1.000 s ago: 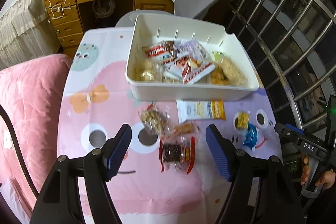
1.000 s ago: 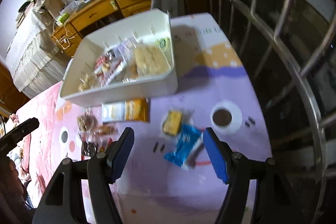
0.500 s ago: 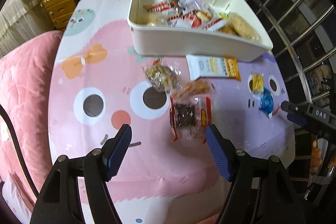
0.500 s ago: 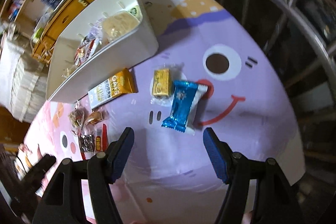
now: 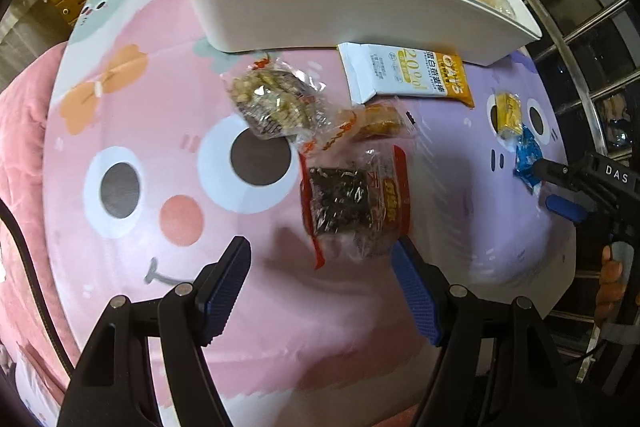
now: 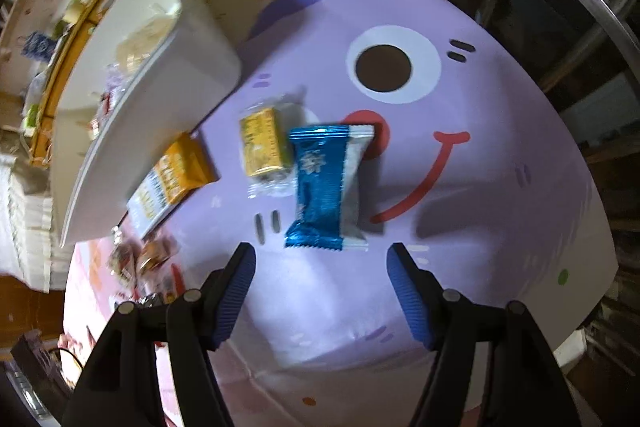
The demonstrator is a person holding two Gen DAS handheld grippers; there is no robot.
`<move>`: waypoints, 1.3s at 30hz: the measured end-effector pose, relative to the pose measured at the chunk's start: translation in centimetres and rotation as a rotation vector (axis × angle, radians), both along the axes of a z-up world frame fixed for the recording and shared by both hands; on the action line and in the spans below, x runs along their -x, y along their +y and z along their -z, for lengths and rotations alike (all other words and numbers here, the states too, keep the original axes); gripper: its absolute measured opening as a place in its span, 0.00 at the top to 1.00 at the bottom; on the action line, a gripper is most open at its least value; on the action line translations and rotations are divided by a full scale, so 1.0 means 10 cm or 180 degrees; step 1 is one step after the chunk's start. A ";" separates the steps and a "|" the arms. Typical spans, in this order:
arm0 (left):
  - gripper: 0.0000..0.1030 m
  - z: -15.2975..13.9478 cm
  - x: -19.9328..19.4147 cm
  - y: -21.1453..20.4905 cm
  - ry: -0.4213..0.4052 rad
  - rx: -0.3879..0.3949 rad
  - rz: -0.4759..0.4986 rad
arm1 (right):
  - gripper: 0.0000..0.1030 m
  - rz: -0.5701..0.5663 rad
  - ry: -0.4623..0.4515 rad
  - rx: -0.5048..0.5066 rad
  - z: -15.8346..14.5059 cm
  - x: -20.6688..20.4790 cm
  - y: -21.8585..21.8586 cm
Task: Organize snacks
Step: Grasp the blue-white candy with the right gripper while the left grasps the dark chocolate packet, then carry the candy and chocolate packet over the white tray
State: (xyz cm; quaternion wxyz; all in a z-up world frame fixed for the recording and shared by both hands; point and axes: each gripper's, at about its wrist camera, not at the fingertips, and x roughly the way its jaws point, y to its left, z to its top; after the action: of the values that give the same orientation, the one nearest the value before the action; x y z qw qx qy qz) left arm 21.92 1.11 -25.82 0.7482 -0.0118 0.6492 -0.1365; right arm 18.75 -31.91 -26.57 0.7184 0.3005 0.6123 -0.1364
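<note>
In the left wrist view, your left gripper (image 5: 320,259) has its jaws wide and empty, with the red-edged dark snack packet (image 5: 354,203) lying on the table (image 5: 168,131) at centre frame, below the white bin (image 5: 340,7); centre over the packet before closing. In the right wrist view, your right gripper (image 6: 320,267) also stands wide and empty just below the blue wafer packet (image 6: 324,187); straddle its narrow width, clear of the yellow snack (image 6: 262,147) beside it.

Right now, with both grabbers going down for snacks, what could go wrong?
1. The dark snack pack sits by the right blue pad, not centred in the left gripper; its jaws may miss it.
2. The yellow candy touches the blue packet, so the right gripper might knock it.
</note>
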 end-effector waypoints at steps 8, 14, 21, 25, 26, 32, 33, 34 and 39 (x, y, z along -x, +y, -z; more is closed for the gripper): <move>0.30 0.18 -0.15 -0.07 -0.0017 -0.0008 -0.0222 | 0.38 0.0116 0.0129 0.0207 0.16 -0.07 -0.07; 0.30 0.29 -0.22 -0.11 0.0021 -0.0047 -0.0306 | 0.43 0.0034 0.0102 0.0405 0.17 -0.21 -0.07; 0.42 0.28 -0.25 -0.15 -0.0037 -0.0046 -0.0345 | 0.49 -0.0084 0.0138 0.0605 0.20 -0.38 -0.06; 0.51 0.26 -0.26 -0.17 -0.0041 -0.0016 -0.0339 | 0.56 -0.0235 0.0176 0.0751 0.19 -0.48 0.02; 0.53 0.26 -0.26 -0.19 -0.0046 -0.0003 -0.0322 | 0.57 -0.0260 0.0186 0.0775 0.19 -0.49 0.03; 0.60 0.26 -0.26 -0.27 -0.0047 0.0048 -0.0315 | 0.68 -0.0380 0.0263 0.0881 0.17 -0.53 0.12; 0.60 0.26 -0.26 -0.27 -0.0041 0.0055 -0.0321 | 0.69 -0.0385 0.0270 0.0877 0.18 -0.51 0.13; 0.60 0.27 -0.26 -0.28 -0.0038 0.0056 -0.0325 | 0.69 -0.0392 0.0282 0.0875 0.18 -0.51 0.14; 0.60 0.28 -0.22 -0.27 0.0003 0.0087 -0.0348 | 0.71 -0.0450 0.0334 0.0858 0.18 -0.47 0.20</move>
State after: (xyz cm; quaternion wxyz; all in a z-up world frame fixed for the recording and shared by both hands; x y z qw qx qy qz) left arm 24.10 -1.59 -28.58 0.7540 -0.0575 0.6460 -0.1043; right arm 23.44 -29.89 -28.33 0.7270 0.1499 0.6449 -0.1819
